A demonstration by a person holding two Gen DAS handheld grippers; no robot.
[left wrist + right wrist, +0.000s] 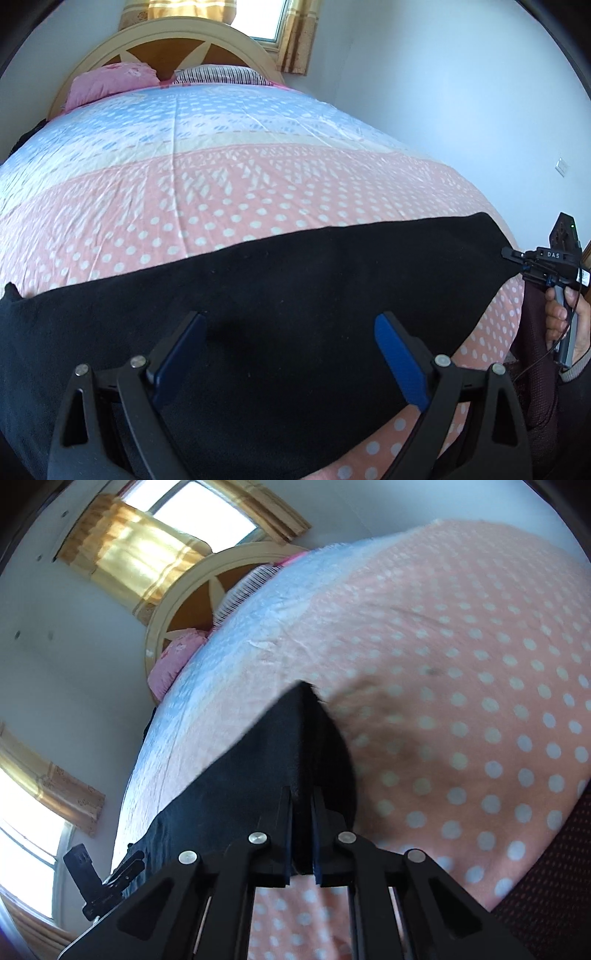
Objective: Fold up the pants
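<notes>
The black pants (258, 295) lie as a long band across the near part of the bed. My left gripper (291, 325) is open, its blue-padded fingers (397, 354) spread just above the pants' middle, holding nothing. My right gripper (302, 805) is shut on an end of the pants (295, 746) and holds it raised off the cover. In the left wrist view the right gripper (511, 254) pinches the pants' far right corner. The left gripper (122, 871) shows at the lower left of the right wrist view.
The bed has a pink polka-dot and blue cover (240, 177). A pink pillow (110, 83) and a striped pillow (221, 74) lie at the wooden headboard (177, 40). A white wall (461, 92) runs along the right. A dark red patterned cloth (554, 867) hangs at the bed's near edge.
</notes>
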